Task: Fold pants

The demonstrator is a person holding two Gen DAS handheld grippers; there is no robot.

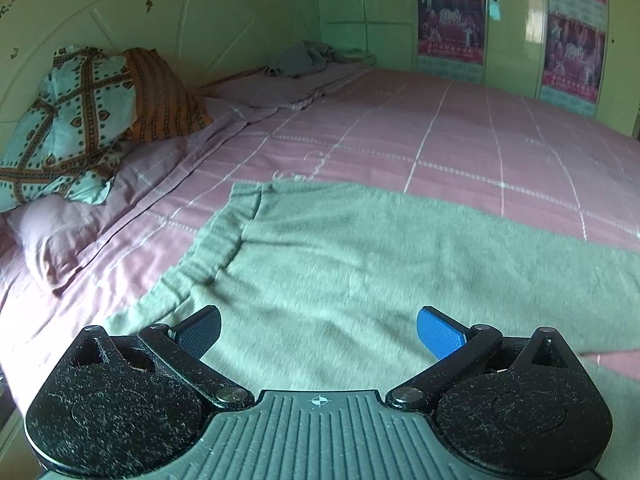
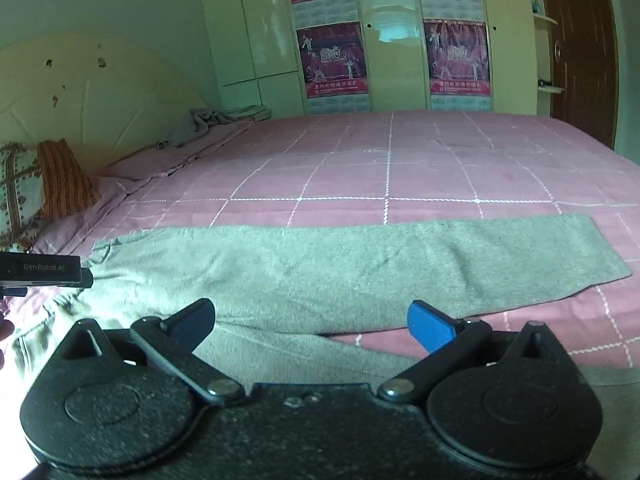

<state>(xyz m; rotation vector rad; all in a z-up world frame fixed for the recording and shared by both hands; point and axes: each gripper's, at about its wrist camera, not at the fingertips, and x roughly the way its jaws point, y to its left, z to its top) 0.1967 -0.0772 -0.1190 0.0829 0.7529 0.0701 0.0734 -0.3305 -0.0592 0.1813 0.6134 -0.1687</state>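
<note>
The grey-green knitted pants [image 2: 320, 268] lay spread flat on the pink bed sheet with a white grid pattern [image 2: 400, 168]; in the right wrist view one leg stretched straight out to the right, its hem end near the bed's right side, while the second leg ran forward beneath the camera, a strip of sheet showing between the two; in the left wrist view the waistband of the pants [image 1: 360, 264] lay to the left, towards the pillows. No container showed in either view. The left gripper [image 1: 320, 334] hung just above the pants near the waist, its jaws spread wide with nothing between them; the right gripper [image 2: 310, 324] hovered over the crotch area, jaws likewise wide apart and holding nothing; whether either touched the cloth could not be told. A patterned turquoise-and-brown pillow [image 1: 68, 120] leaned at the cream headboard [image 1: 140, 20]; a crumpled grey cloth [image 1: 304, 58] sat in the far corner of the bed.
</note>
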